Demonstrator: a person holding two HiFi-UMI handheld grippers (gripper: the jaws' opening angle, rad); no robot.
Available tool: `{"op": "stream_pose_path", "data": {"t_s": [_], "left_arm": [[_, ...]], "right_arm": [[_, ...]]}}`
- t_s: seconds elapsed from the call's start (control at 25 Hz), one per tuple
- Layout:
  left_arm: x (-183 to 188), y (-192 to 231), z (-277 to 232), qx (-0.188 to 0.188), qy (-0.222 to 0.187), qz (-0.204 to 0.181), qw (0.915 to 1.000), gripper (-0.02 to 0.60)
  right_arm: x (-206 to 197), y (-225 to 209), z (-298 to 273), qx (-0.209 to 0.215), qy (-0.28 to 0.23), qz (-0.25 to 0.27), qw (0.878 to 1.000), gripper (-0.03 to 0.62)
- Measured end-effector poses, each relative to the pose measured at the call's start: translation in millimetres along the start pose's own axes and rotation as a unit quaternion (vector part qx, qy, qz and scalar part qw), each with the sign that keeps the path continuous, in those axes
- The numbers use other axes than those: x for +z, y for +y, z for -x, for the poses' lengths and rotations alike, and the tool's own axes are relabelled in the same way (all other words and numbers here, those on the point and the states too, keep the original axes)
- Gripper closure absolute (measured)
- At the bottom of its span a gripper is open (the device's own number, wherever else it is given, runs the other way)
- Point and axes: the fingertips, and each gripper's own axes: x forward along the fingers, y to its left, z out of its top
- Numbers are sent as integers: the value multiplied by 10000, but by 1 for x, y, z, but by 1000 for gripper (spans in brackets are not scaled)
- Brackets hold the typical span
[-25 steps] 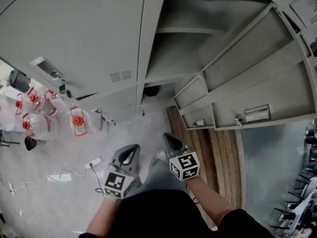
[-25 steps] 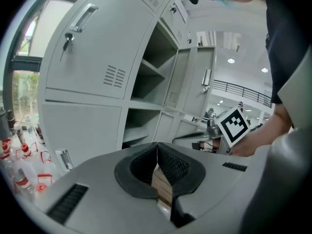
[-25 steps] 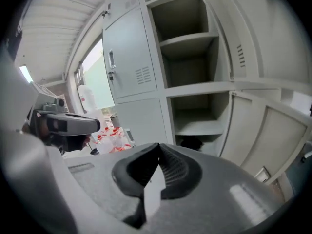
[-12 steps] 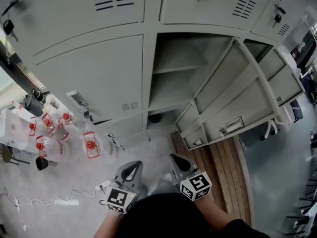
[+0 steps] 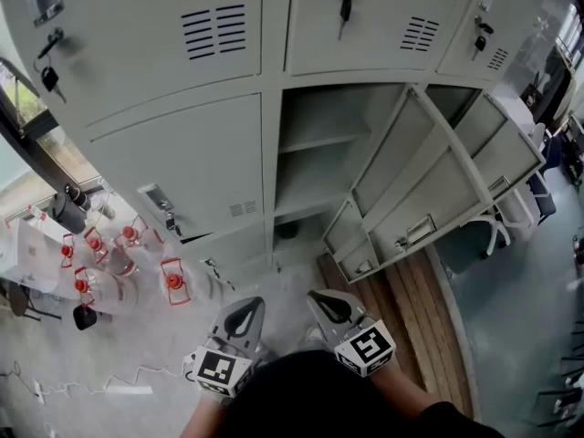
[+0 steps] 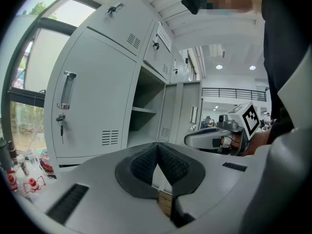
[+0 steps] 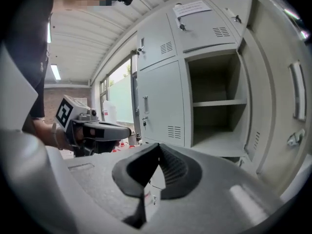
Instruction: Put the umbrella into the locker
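- As both hands rise from 1 second ago, the left gripper (image 5: 243, 308) and right gripper (image 5: 321, 301) sit at 6 o'clock, jaws closed and empty.
- At 12 o'clock the locker (image 5: 315, 167) stands open; the umbrella (image 5: 286, 230) is probably the dark lump on its floor.
- Stowing looks done; the door (image 5: 438, 190), at 2 o'clock, needs shutting.

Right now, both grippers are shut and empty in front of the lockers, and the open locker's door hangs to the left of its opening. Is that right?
Not quite. The head view shows the open locker with its door hanging to the right of its opening, not the left. The left gripper and right gripper are indeed shut and empty in front of the lockers.
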Motion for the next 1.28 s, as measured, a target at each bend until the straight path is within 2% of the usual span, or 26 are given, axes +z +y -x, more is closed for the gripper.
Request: {"op": "stream_pose_path", "data": {"t_s": [0.16,0.32,0.6,1.28], "left_arm": [[14,0,0,-71,-121,-108,9998,571],[23,-9,-4,-343,-295,-124,9989,571],[10,-13,-18,-515,-55,-584,9970,571],[7,-26,-52,-598,92,-524,9968,570]], "right_arm": [[5,5,-2,-19,7,311,9995,598],[7,1,-1,2,-128,113,9999,597],[7,-14,-1,-17,-267,-175,9995,597],[-12,-56,7,-161,-87,-437,9989,597]]}}
